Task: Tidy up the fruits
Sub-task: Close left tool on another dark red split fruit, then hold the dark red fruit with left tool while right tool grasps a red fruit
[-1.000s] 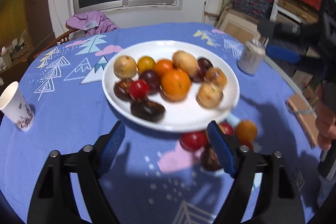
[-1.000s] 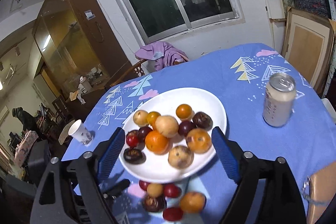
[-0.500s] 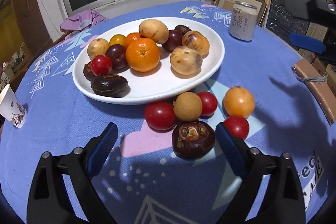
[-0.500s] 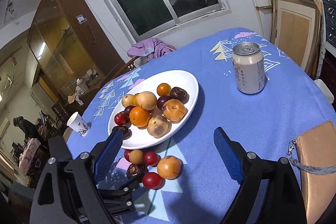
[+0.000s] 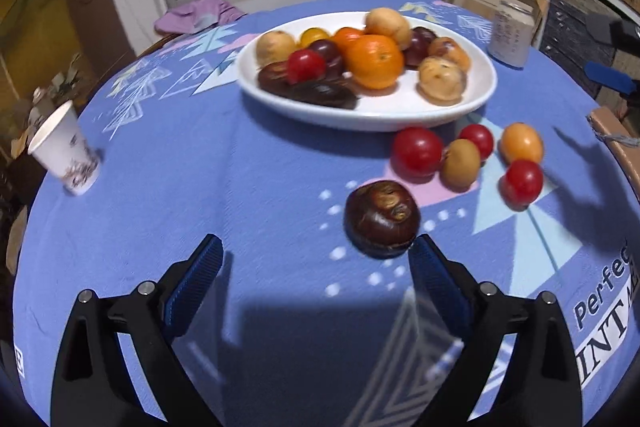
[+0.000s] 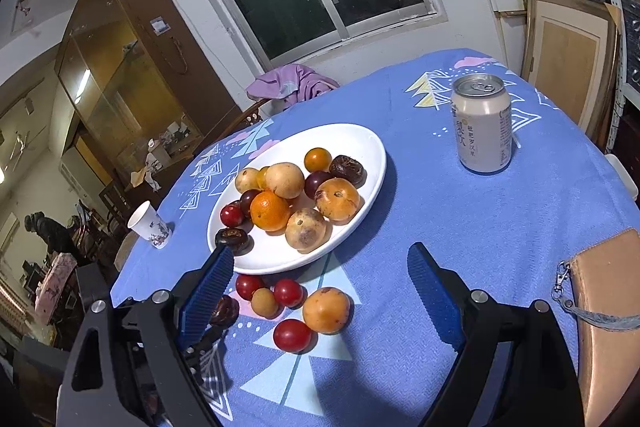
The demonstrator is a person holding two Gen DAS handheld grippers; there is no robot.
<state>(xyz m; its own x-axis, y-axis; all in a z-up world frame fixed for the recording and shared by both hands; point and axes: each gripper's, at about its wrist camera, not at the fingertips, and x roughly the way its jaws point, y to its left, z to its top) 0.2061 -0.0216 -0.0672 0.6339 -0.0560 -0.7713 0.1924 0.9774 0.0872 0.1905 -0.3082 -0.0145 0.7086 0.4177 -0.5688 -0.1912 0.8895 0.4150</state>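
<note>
A white plate (image 5: 360, 119) (image 6: 372, 147) holds several fruits, among them an orange (image 5: 374, 61). In front of it loose fruits lie on the blue cloth: a dark brown fruit (image 5: 382, 219), red tomatoes (image 5: 416, 151), a tan fruit (image 5: 460, 163) and an orange-yellow fruit (image 5: 522, 143) (image 6: 326, 309). My left gripper (image 5: 316, 255) hangs open just above the cloth, and the dark brown fruit lies just ahead of its right fingertip (image 5: 424, 255). My right gripper (image 6: 320, 259) is open and holds nothing, above the loose fruits. Its left finger hides part of the dark fruit (image 6: 226, 311).
A drink can (image 6: 482, 127) (image 5: 512, 35) stands at the back right. A paper cup (image 5: 66, 155) (image 6: 150, 225) sits near the left table edge. A tan pouch with a strap (image 6: 600, 307) lies at the right edge. A purple cloth (image 6: 292, 85) hangs on a chair behind.
The left gripper's jaws widened and it dropped toward the loose fruits, so the dark fruit now sits by its right finger. The right gripper swung right off the plate, then stayed put.
</note>
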